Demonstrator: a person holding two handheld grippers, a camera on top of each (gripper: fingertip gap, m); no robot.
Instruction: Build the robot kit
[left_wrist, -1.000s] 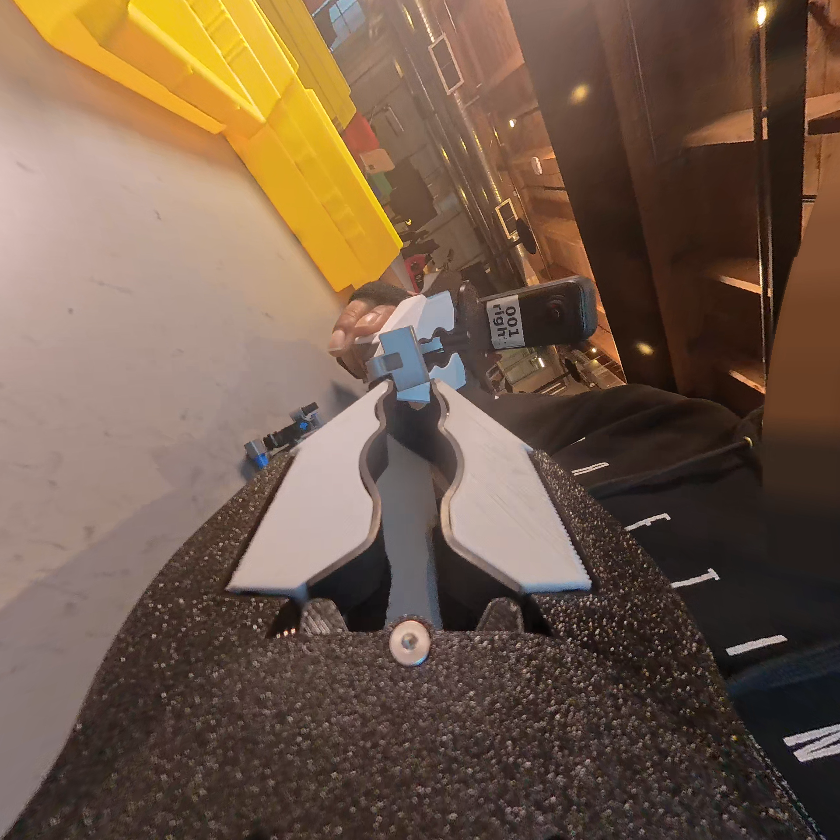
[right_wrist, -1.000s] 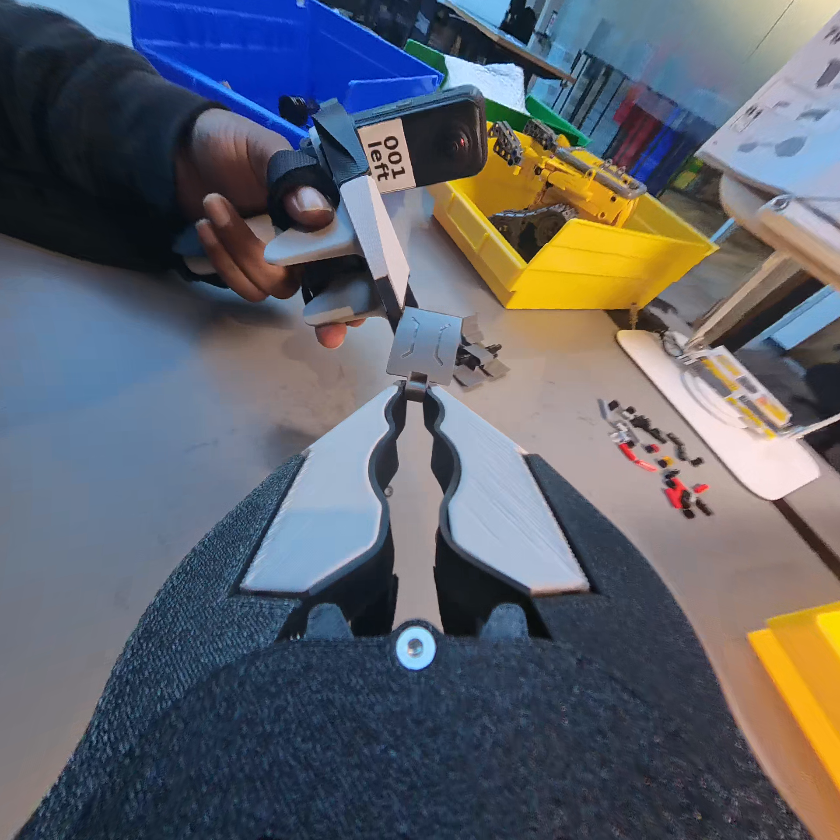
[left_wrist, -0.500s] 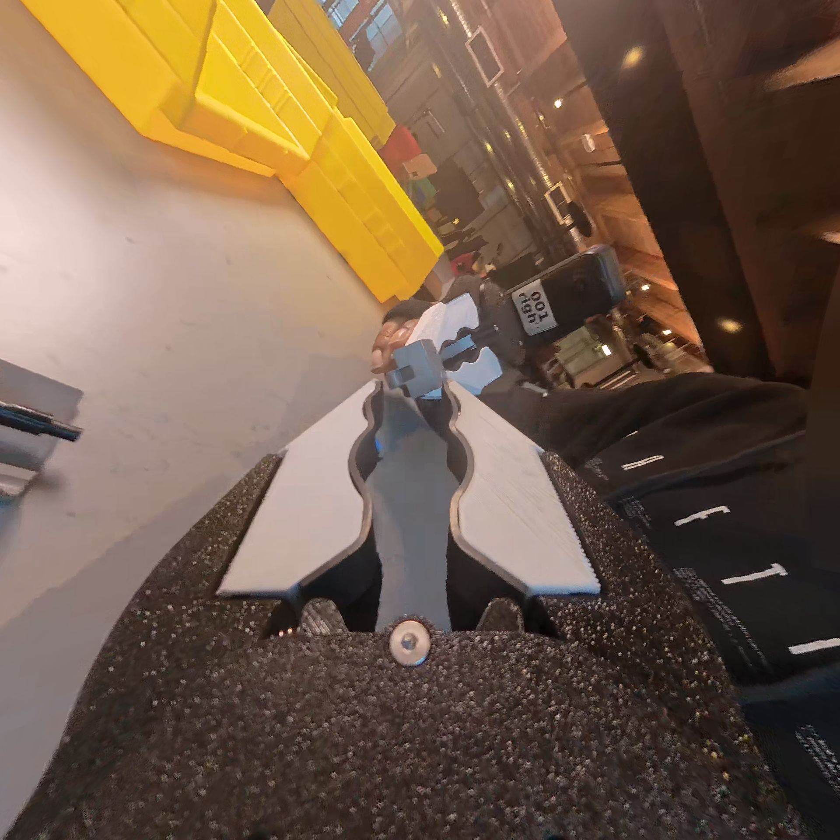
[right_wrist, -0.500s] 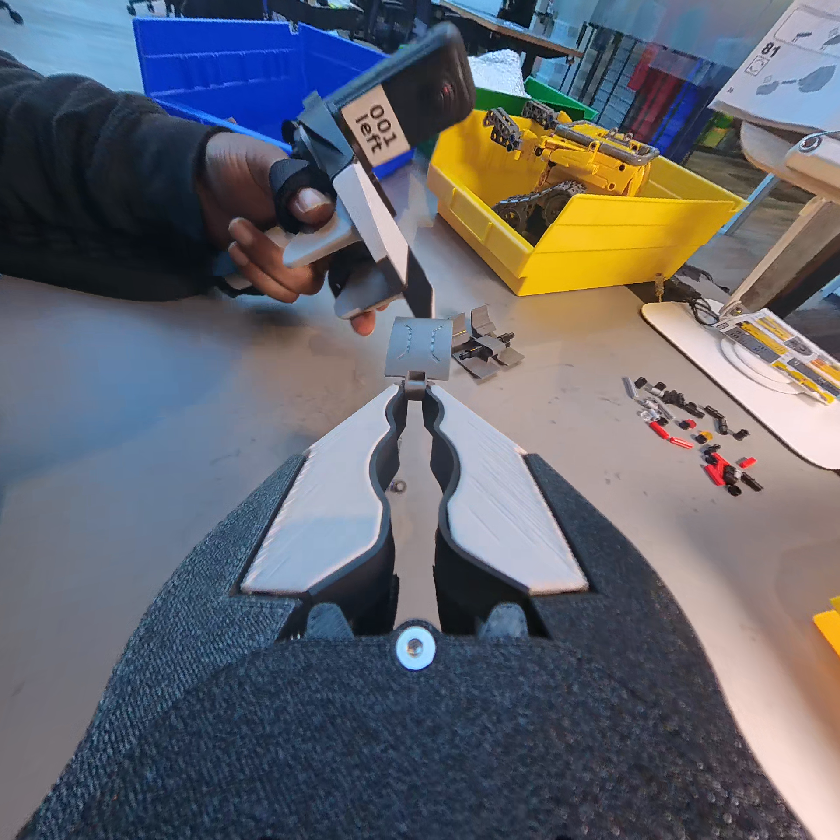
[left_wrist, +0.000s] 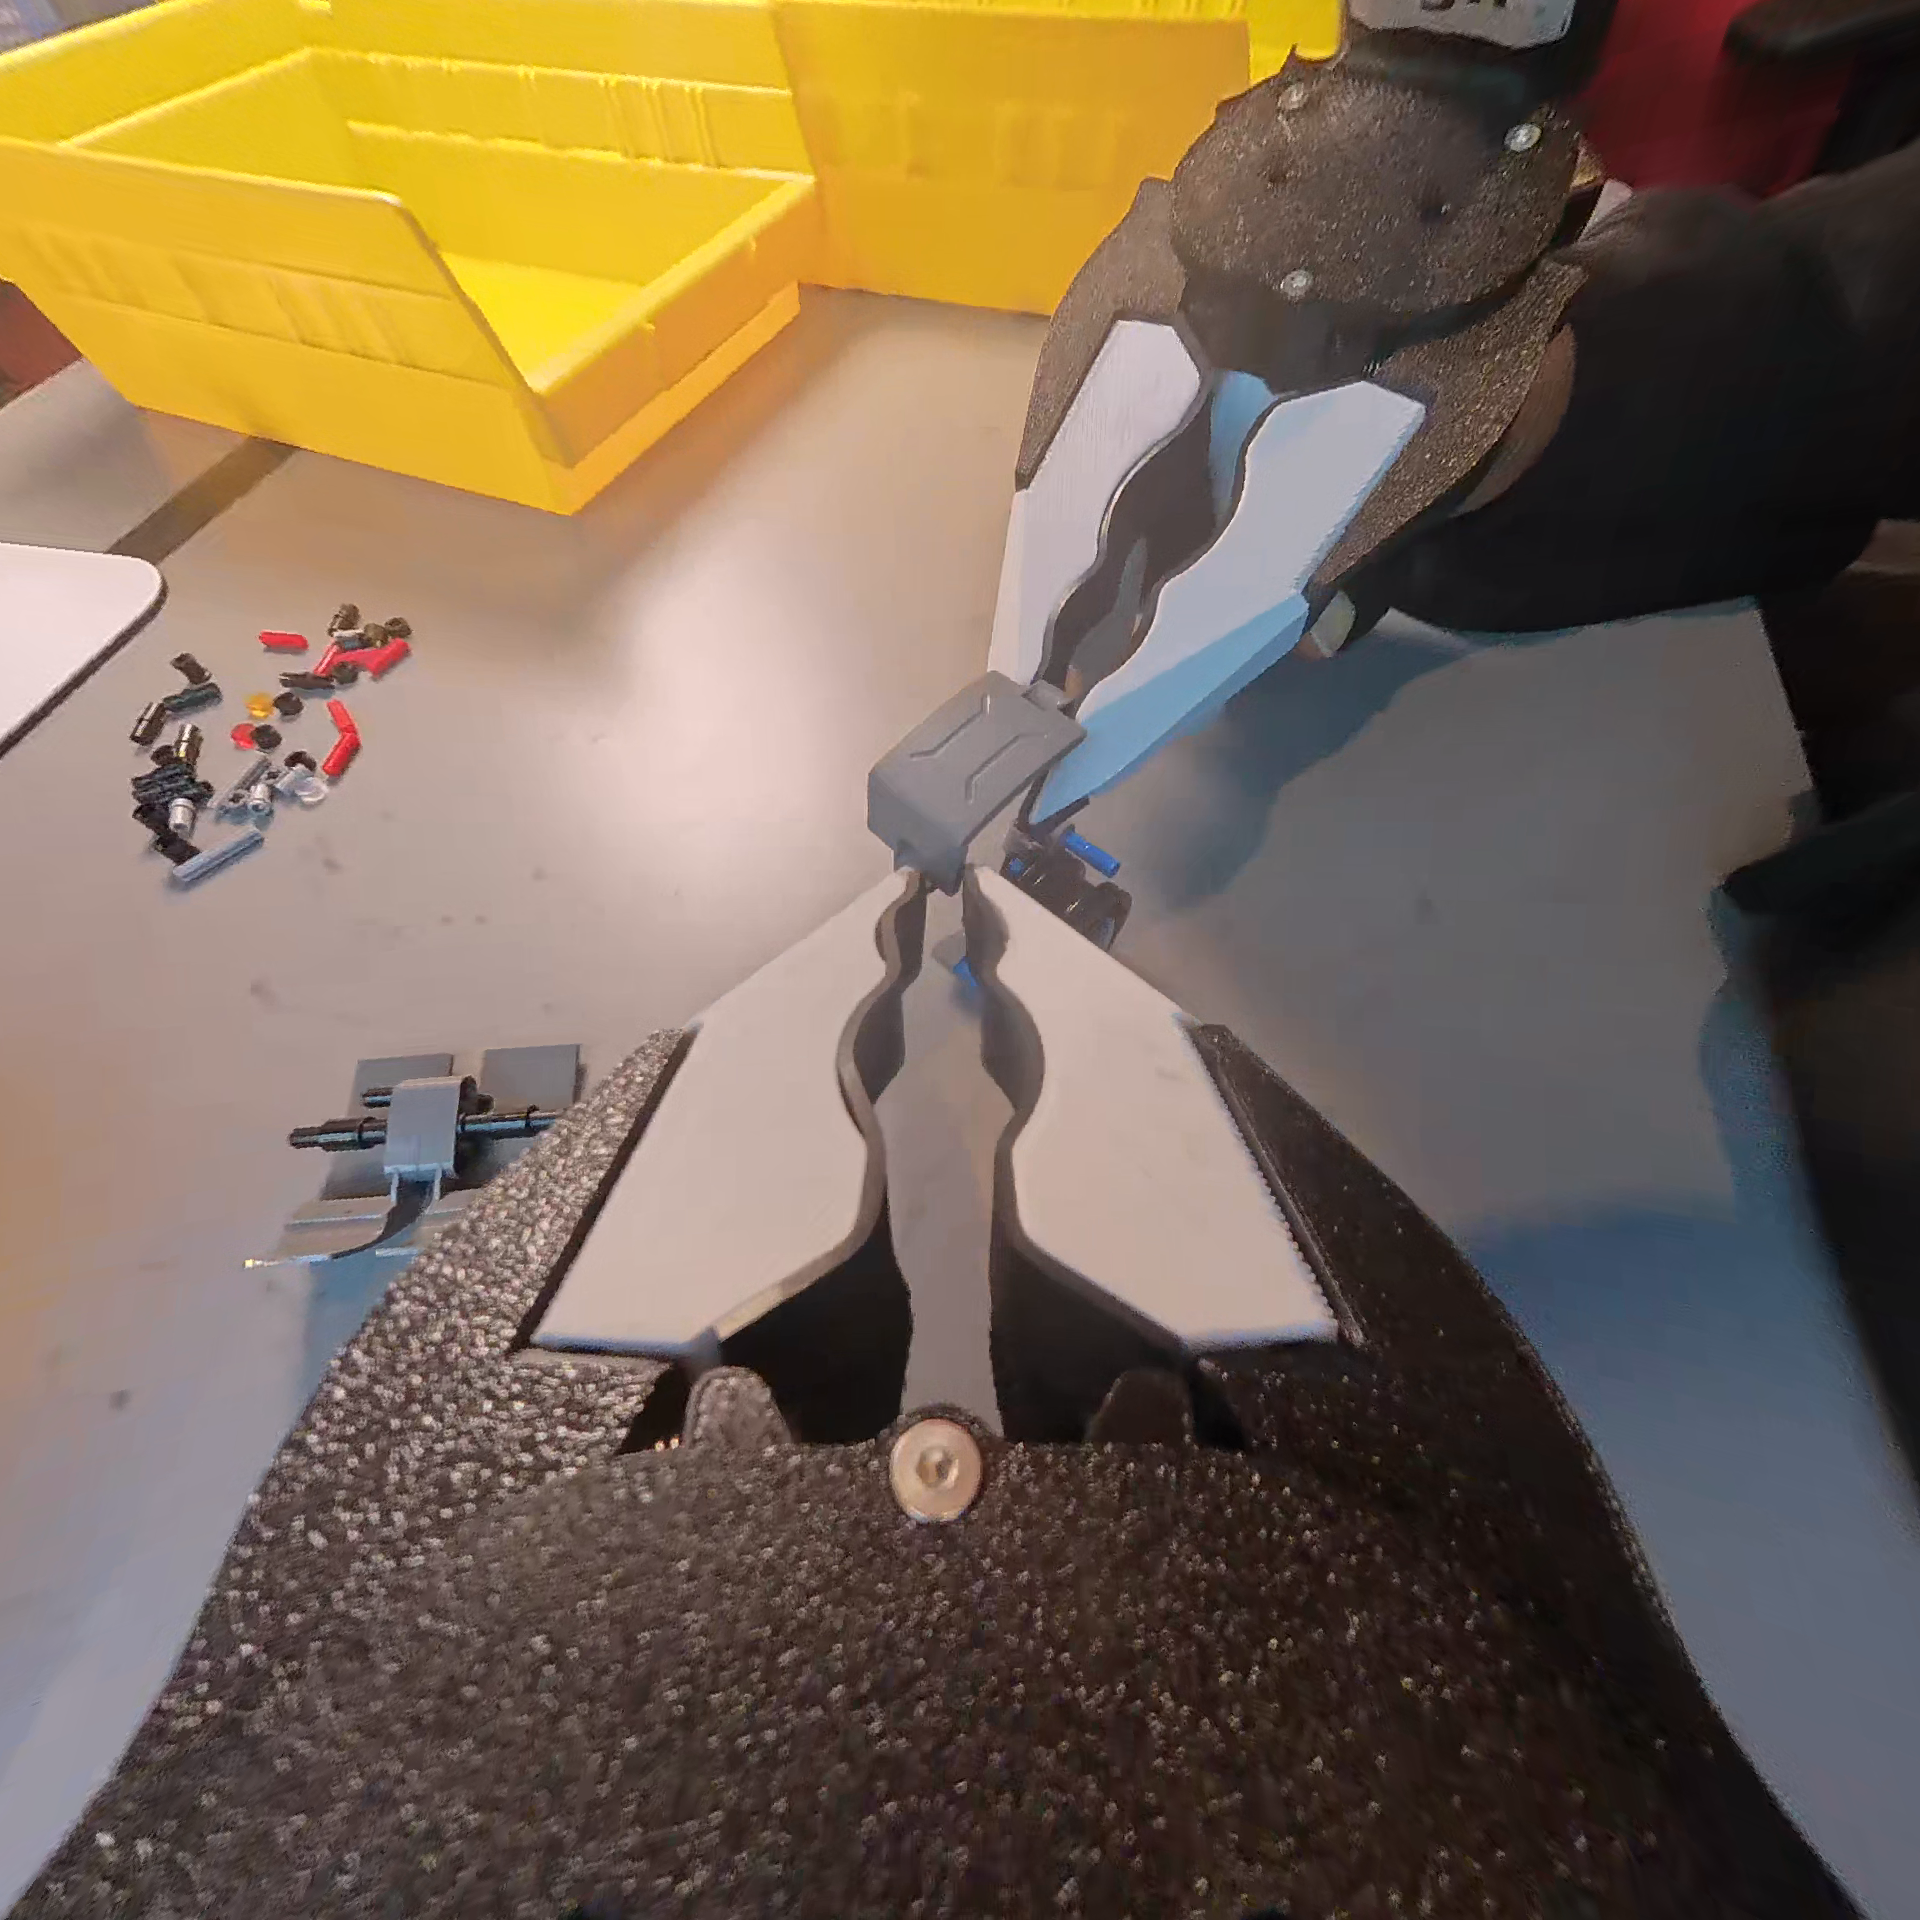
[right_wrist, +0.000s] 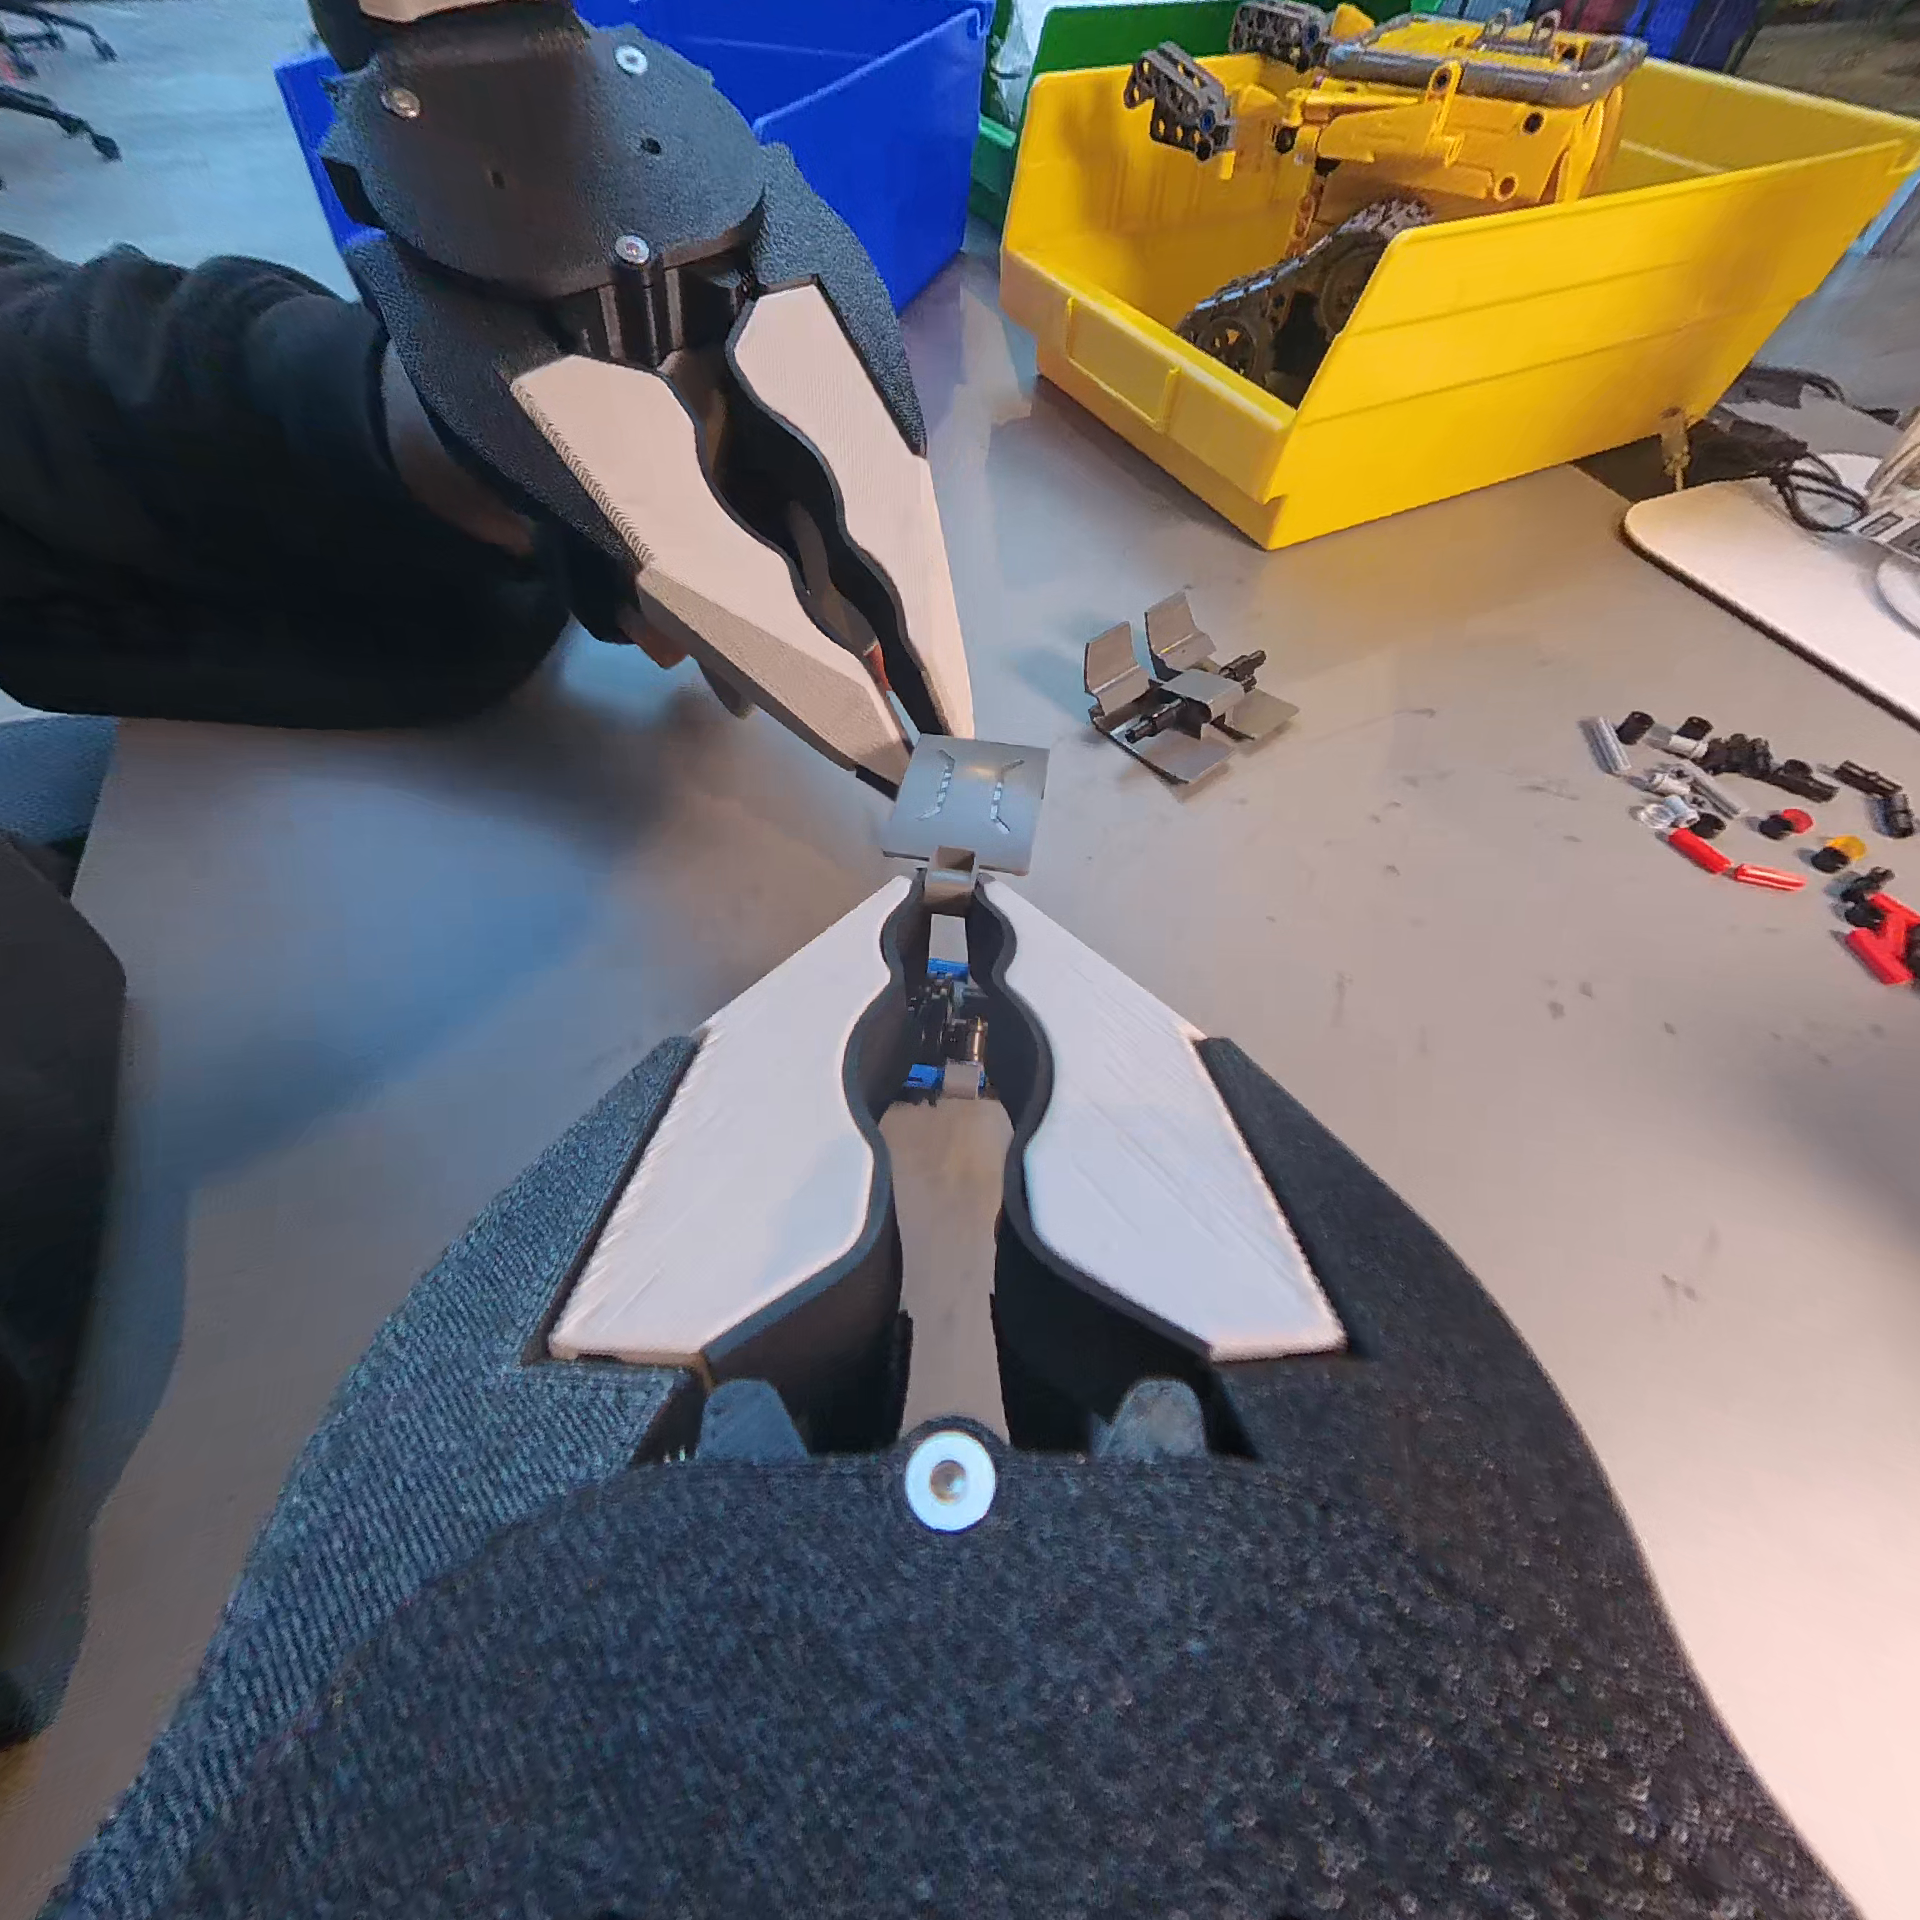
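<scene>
1. Left wrist view: the left gripper (left_wrist: 938, 883) had its fingers pinched on a little tab of the grey track piece (left_wrist: 971, 774); the right gripper (left_wrist: 1055, 717) came in from the top right and pinched the far end of the same piece; the piece hung just above the grey table (left_wrist: 623, 831); a small blue and black part (left_wrist: 1060, 883) lay under it; a grey joined bit (left_wrist: 426, 1132) lay to the left; a pile of small red and black parts (left_wrist: 249, 727) lay farther left; an open yellow bin (left_wrist: 416, 270) stood behind.

2. Right wrist view: the right gripper (right_wrist: 948, 883) was clamped on the grey track piece (right_wrist: 968, 805); the left gripper (right_wrist: 909, 753) gripped its far corner; a yellow toy digger (right_wrist: 1382, 135) sat in a yellow bin (right_wrist: 1455, 416); a blue bin (right_wrist: 862, 135) stood beside it.
</scene>
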